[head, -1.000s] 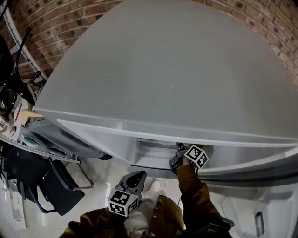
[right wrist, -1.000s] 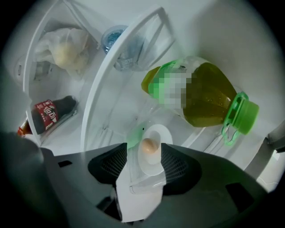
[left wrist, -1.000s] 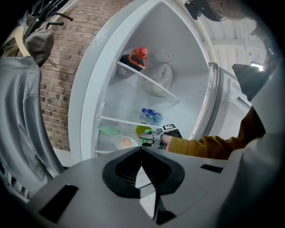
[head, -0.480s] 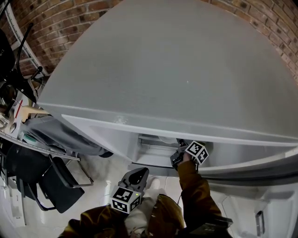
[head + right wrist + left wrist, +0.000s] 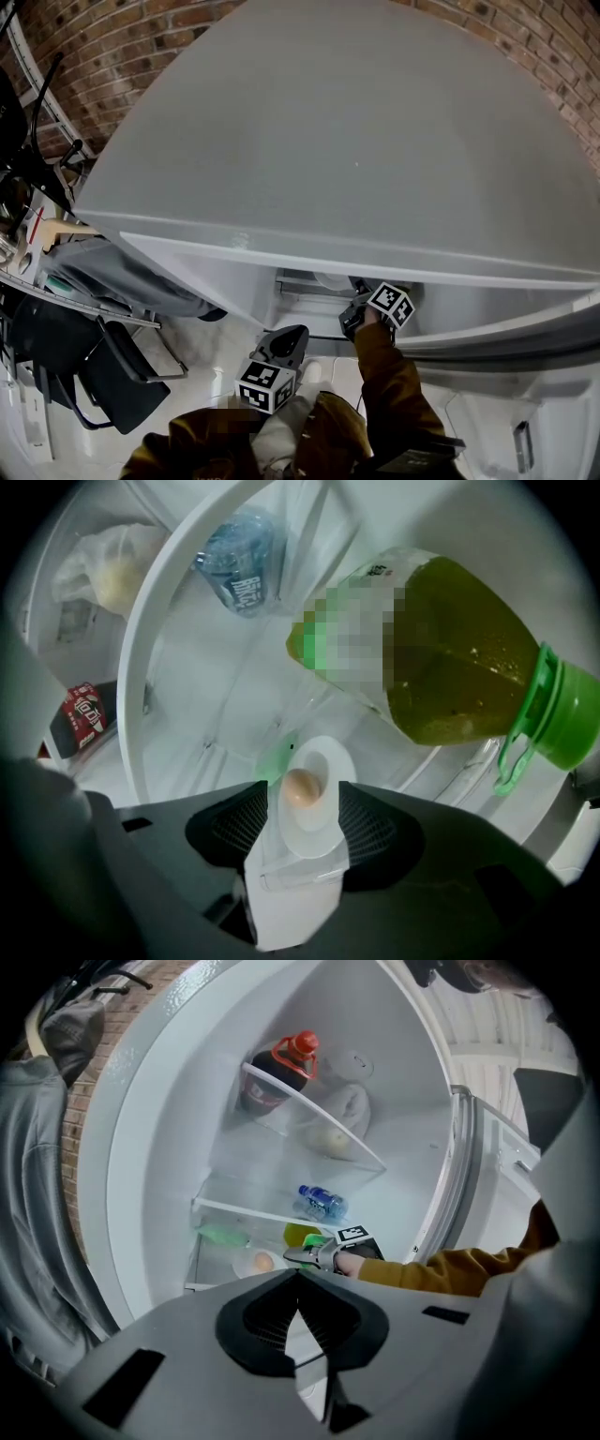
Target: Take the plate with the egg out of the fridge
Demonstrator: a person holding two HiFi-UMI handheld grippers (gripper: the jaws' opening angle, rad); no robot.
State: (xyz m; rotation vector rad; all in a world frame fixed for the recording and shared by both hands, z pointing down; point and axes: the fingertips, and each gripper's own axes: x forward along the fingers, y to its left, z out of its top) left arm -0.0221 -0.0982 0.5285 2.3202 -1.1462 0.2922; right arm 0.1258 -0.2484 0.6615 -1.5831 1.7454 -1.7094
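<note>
You have almost nothing legible here. The blue water bottle [image 5: 239,560] wears a label with white lettering, but it is too small and too turned to read. The dark bottle [image 5: 84,714] has a red label with white characters that you cannot make out. On the green bottle [image 5: 441,658] the label cannot be read. The left cube [image 5: 265,386] and the right cube [image 5: 391,305] carry only black-and-white square markers.

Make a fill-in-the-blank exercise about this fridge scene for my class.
The egg lies on a white ____.
The left tongs are ____, holding nothing.
The right tongs are ____, facing the egg.
The yellow-green bottle has a ____ cap.
Missing words: plate; shut; open; green.
</note>
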